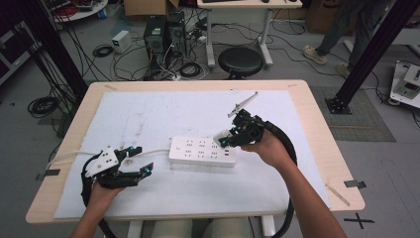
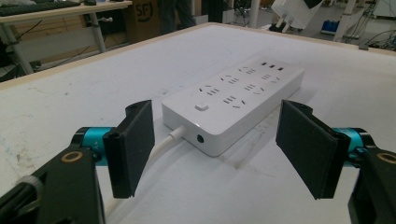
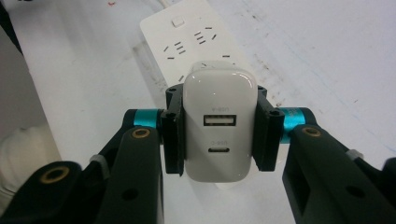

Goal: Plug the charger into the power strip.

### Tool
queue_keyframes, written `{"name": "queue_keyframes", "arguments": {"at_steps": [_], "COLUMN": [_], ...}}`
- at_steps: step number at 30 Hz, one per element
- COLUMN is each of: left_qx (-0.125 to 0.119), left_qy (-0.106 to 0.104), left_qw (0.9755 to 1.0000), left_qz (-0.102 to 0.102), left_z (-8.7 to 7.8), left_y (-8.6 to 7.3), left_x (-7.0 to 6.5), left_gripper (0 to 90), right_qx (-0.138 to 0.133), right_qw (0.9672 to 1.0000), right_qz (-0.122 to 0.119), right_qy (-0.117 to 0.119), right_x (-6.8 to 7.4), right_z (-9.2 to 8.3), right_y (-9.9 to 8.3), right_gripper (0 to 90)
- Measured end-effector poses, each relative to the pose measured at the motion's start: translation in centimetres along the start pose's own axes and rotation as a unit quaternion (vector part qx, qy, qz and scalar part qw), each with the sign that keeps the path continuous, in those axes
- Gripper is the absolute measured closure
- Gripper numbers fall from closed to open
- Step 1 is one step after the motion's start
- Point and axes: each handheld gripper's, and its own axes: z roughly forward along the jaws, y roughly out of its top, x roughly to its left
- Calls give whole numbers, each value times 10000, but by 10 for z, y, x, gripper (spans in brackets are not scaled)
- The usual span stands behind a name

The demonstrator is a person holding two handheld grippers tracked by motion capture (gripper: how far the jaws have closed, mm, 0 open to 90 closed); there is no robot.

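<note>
A white power strip (image 1: 202,151) lies on the white sheet in the middle of the table, its cable running off to the left. My right gripper (image 1: 224,139) is shut on a white USB charger (image 3: 219,121) and holds it just above the strip's right end; the jaws clamp its two sides, ports facing the camera. The charger (image 2: 294,10) hangs in the air at the top of the left gripper view. My left gripper (image 1: 141,159) rests low at the strip's left, open, its jaws standing wide on either side of the strip's cable end (image 2: 201,138) without touching it.
A white sheet (image 1: 148,114) covers most of the wooden table (image 1: 317,114). Beyond the far edge stand a black stool (image 1: 240,61), computer towers and tangled cables on the floor. A person's legs (image 1: 341,29) are at the back right.
</note>
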Motion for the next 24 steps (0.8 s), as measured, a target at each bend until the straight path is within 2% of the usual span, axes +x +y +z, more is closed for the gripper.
{"name": "queue_keyframes", "arguments": {"at_steps": [5,11,18,24], "left_qx": [-9,-14,-4,-4], "left_qy": [-18,-9,-28,-35], "left_qw": [10000,10000,10000,10000], "left_qz": [11,15,23,17], "left_z": [0,0,1,1], "left_y": [0,0,-1,-1], "left_x": [0,1,1,2], "left_gripper": [281,280,281,281], "right_qx": [117,385,621,839], "right_qw": [9999,9991,9970,9931], "right_qz": [-39,-143,-429,-759], "right_qy": [-14,-69,-184,-302], "right_x": [-4,-9,-10,-9], "right_z": [5,12,20,25], "right_y": [7,12,19,22], "right_gripper": [635,635,635,635]}}
